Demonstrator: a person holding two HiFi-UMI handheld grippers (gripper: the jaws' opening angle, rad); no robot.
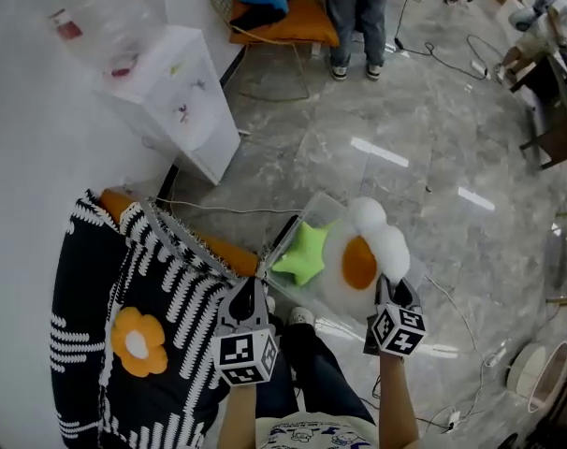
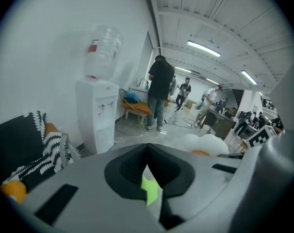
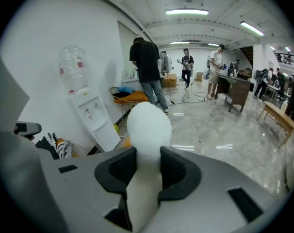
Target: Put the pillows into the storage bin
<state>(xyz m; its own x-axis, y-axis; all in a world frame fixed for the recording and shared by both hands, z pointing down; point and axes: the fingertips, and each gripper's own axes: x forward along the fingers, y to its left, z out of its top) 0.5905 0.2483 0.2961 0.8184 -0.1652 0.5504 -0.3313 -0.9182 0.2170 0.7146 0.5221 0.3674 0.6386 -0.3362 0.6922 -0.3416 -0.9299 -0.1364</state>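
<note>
Fried-egg pillow [image 1: 363, 251] hangs pinched in the right gripper [image 3: 147, 155] over the clear storage bin [image 1: 313, 204]. Inside lies a green star pillow [image 1: 302, 255]. The left gripper [image 2: 147, 155] is closed on nothing.

The head camera is looking steeply down from above onto the left gripper [image 1: 249, 286], the right gripper [image 1: 392, 290] and the floor [image 1: 433, 157] beyond. Each gripper camera is riding close behind its own jaws, facing out across the room. All three are taking in the water dispenser [image 1: 185, 101] and the standing person [image 1: 358, 7]. The egg pillow [image 3: 148, 125] is crowding the right gripper view.
</note>
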